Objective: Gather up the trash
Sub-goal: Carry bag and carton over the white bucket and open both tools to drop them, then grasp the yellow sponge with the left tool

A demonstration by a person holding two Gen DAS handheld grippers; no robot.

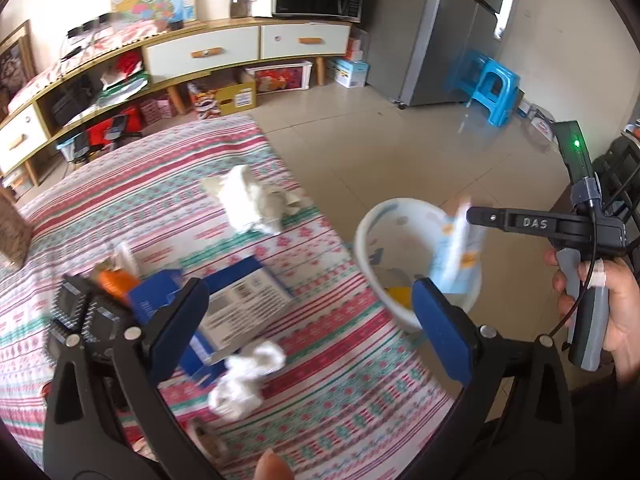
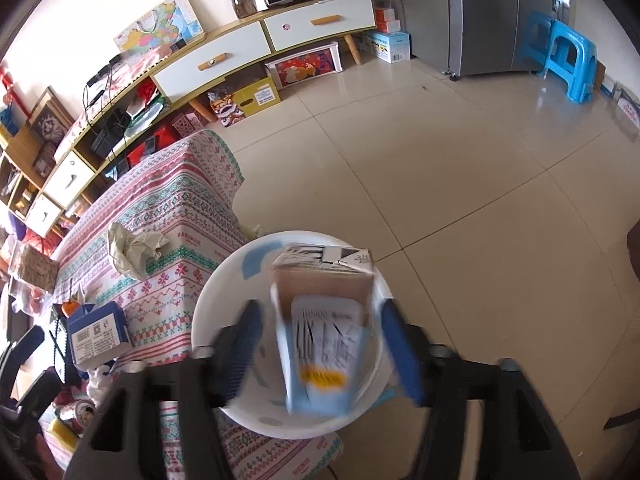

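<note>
Left wrist view: open, empty left hand-held gripper (image 1: 308, 316) over two tissue wads (image 1: 248, 384), one blue box (image 1: 236, 304).

Your white bin (image 2: 224, 292) stands at the corner of the surface (image 1: 120, 216), and a pale blue and white carton (image 2: 324, 352) sits tilted inside it, blurred, with an open brown box (image 2: 320, 280) behind. Still on the patterned cloth you have a crumpled white tissue (image 1: 248, 376), a blue and white box (image 1: 236, 304) lying flat beside it, and a larger wad of crumpled paper (image 1: 252, 200) farther off.
</note>
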